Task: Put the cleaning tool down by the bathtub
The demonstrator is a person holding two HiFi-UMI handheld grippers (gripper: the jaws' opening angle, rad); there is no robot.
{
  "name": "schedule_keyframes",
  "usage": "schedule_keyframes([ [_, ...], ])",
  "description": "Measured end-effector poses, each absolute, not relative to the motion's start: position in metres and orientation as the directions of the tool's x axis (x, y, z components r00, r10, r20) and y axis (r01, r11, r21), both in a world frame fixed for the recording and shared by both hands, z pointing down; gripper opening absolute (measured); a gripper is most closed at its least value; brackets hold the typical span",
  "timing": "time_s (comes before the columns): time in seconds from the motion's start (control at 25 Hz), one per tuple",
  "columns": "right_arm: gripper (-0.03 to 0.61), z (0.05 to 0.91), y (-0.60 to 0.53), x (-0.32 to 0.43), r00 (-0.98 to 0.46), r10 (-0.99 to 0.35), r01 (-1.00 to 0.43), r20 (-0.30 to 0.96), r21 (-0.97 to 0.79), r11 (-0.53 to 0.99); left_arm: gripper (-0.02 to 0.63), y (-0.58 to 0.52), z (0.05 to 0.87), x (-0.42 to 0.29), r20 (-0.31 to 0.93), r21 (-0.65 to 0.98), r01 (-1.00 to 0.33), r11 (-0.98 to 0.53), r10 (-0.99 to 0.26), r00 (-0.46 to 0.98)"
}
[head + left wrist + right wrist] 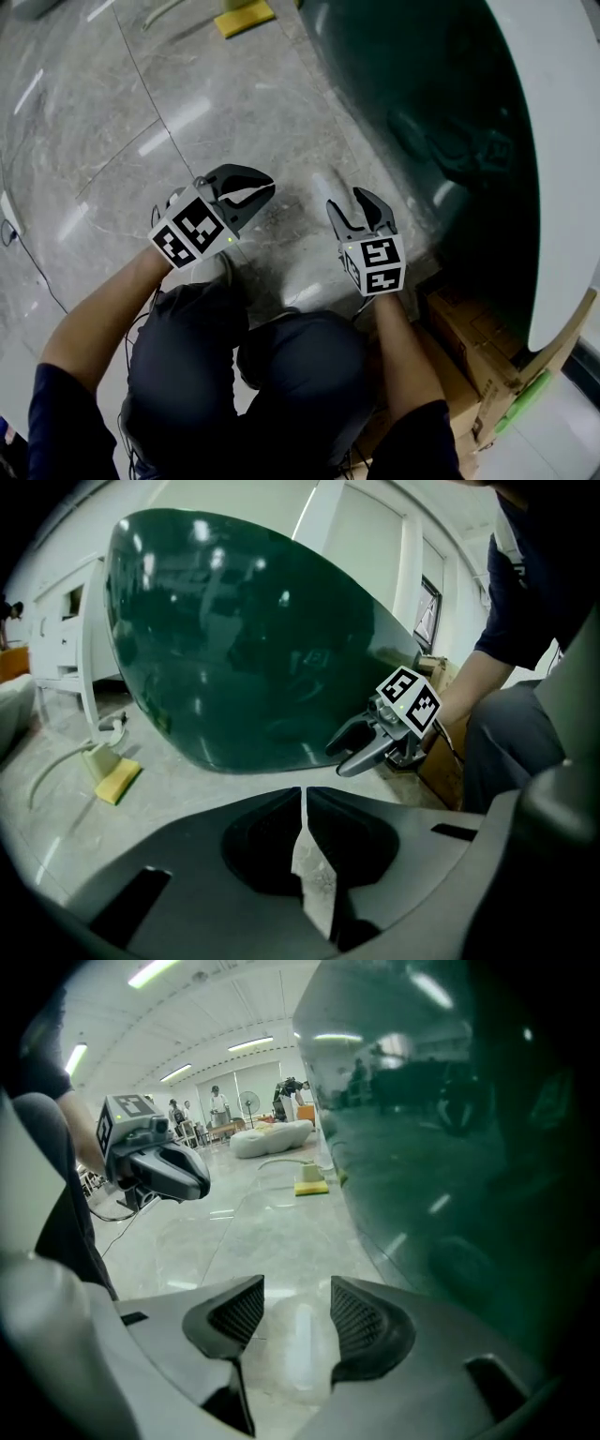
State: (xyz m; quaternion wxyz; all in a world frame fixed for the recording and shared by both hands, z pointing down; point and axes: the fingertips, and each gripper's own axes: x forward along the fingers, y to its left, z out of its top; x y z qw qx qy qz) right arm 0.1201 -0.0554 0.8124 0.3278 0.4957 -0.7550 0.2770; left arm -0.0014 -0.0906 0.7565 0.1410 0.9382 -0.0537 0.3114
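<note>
As far as can be judged, the putting-down is done: a pale, elongated whitish thing, most likely the cleaning tool [322, 187], lies flat on the marble floor [112, 112] close beside the foot of the dark green bathtub [422, 122], and neither gripper touches it; it is hazy enough that its exact shape cannot be told. The right hand-held gripper [348, 201] hangs above it with its jaws spread wide and nothing between the ribbed pads, only the tool showing on the floor below the gap. The left hand-held gripper [270, 188] has its jaws brought together at the tips with nothing held. What seems left is just to draw both hands clear. The person crouches with knees drawn up, both forearms reaching forward; each gripper tilts down toward the floor with its marker cube uppermost, the right one close by the tub wall, the left one a little apart, its tips turned toward the right one. A yellow sponge [244, 17] lies further along the tub, well apart from both, and a cardboard box [469, 347] stands by the person's right side
</note>
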Motion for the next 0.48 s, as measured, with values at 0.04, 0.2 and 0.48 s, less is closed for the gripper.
schedule_keyframes([
  [0.04,0.227,0.798,-0.056,0.12,-0.292,-0.57,-0.932,0.768,-0.093,0.352,0.041,-0.093,0.744,-0.003,0.6,0.229,-0.193,-0.954,-0.018,0.8],
  [0.2,0.227,0.734,-0.054,0.118,-0.29,-0.575,-0.934,0.765,-0.095,0.344,0.041,-0.098,0.684,-0.007,0.604,0.216,-0.196,-0.956,-0.026,0.796],
  [0.48,0.227,0.617,-0.06,0.11,-0.29,-0.598,-0.933,0.747,-0.082,0.35,0.041,-0.103,0.573,-0.013,0.596,0.196,-0.195,-0.961,-0.041,0.802],
])
